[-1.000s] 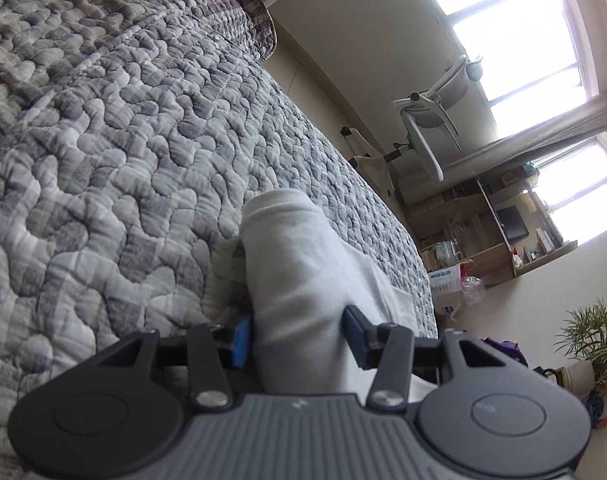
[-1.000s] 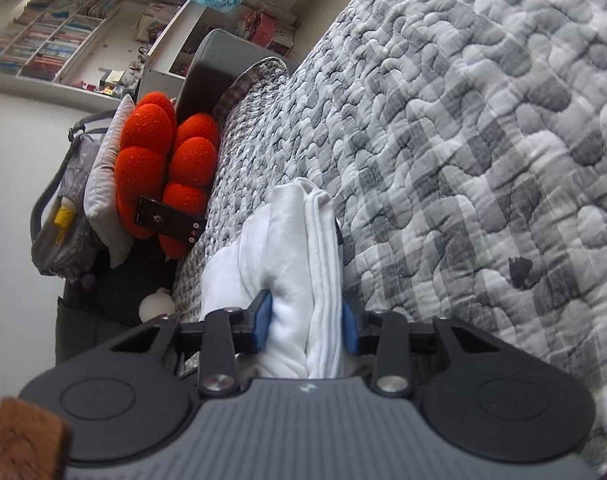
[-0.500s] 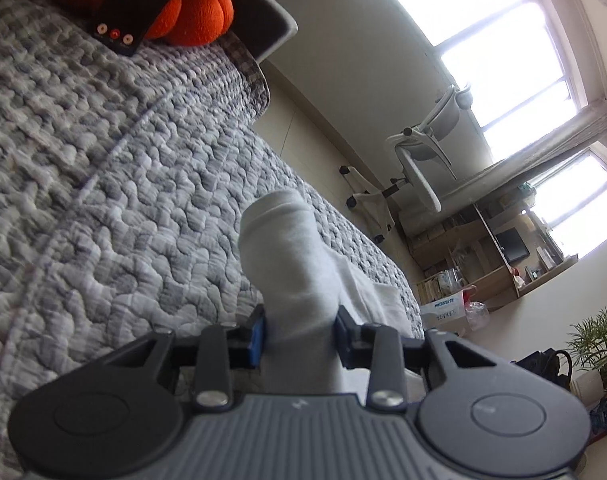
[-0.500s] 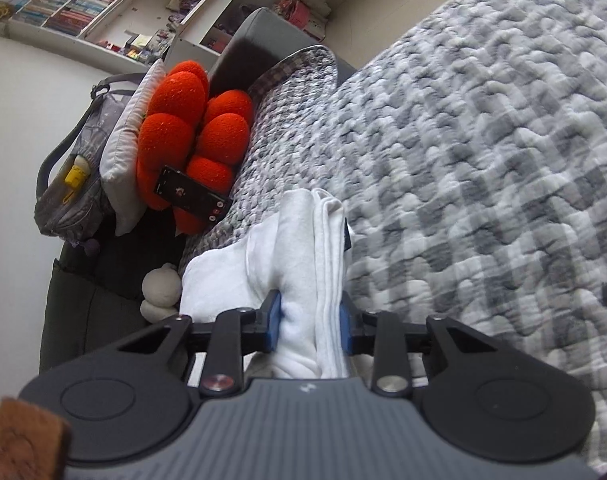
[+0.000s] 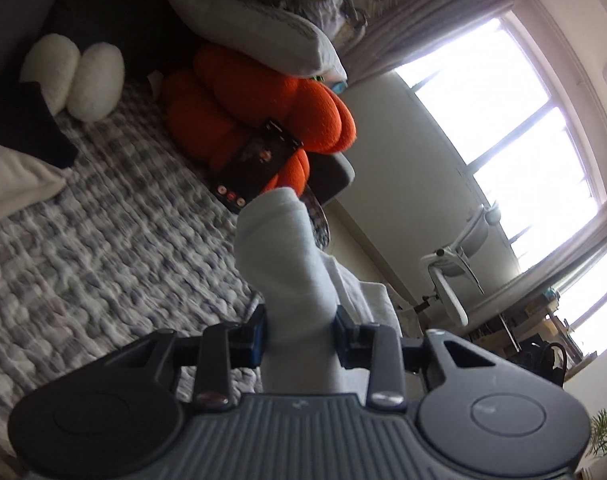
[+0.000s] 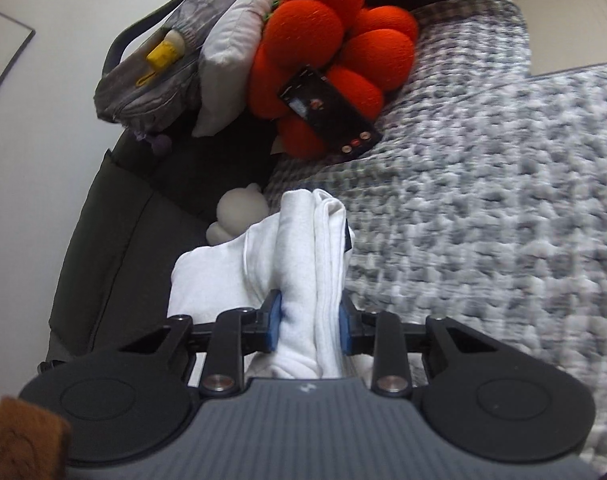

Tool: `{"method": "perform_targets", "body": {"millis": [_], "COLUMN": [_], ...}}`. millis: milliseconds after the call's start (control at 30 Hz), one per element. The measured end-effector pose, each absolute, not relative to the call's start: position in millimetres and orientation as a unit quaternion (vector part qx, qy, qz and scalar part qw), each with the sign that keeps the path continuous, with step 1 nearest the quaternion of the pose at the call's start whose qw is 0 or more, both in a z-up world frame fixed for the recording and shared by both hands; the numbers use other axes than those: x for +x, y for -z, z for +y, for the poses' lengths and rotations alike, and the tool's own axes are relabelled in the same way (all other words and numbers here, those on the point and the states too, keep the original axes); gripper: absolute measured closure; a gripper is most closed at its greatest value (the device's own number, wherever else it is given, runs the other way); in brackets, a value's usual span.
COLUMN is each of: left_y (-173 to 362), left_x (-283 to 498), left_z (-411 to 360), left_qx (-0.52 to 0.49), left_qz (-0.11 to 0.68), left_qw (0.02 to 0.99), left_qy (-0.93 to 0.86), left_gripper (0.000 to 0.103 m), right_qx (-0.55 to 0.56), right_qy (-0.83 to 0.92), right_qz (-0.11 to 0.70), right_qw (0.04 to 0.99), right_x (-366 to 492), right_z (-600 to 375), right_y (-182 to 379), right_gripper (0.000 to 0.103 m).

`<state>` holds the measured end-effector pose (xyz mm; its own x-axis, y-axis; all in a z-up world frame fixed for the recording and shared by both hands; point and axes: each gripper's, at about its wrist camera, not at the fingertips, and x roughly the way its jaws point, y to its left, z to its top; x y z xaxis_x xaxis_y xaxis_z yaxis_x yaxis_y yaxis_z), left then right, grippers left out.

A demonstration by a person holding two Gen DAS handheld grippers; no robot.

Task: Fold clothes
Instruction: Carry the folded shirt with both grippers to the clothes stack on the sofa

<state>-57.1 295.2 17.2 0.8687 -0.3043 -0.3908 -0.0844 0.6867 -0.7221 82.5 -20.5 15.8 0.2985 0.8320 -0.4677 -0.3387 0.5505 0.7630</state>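
Both grippers pinching the white garment above the quilt.

Left gripper (image 5: 299, 330): blue pads pressed on a bunched fold of the garment (image 5: 291, 264), which sticks up past the fingers. Right gripper (image 6: 308, 326): clamped on a layered, folded edge of the same garment (image 6: 303, 264), loose cloth sagging to its left. Grey-white quilt (image 6: 483, 220) lies under both. Orange cushion (image 6: 327, 40) at the far end, phone (image 6: 329, 110) leaning on it.
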Motion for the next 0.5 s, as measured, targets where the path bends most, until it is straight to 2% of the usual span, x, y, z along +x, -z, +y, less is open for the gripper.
{"method": "perform_targets", "body": {"millis": [500], "left_y": [-12], "left_x": [-106], "left_z": [417], "left_qx": [-0.433], "left_qz": [0.144], "left_qw": [0.884], "left_qy": [-0.102], "left_gripper": [0.07], "right_qx": [0.21], "right_qy": [-0.524], "right_qz": [0.456], "right_qw": [0.688], "right_x": [141], "right_z": [173], "right_y": [-15], "right_gripper": [0.072]}}
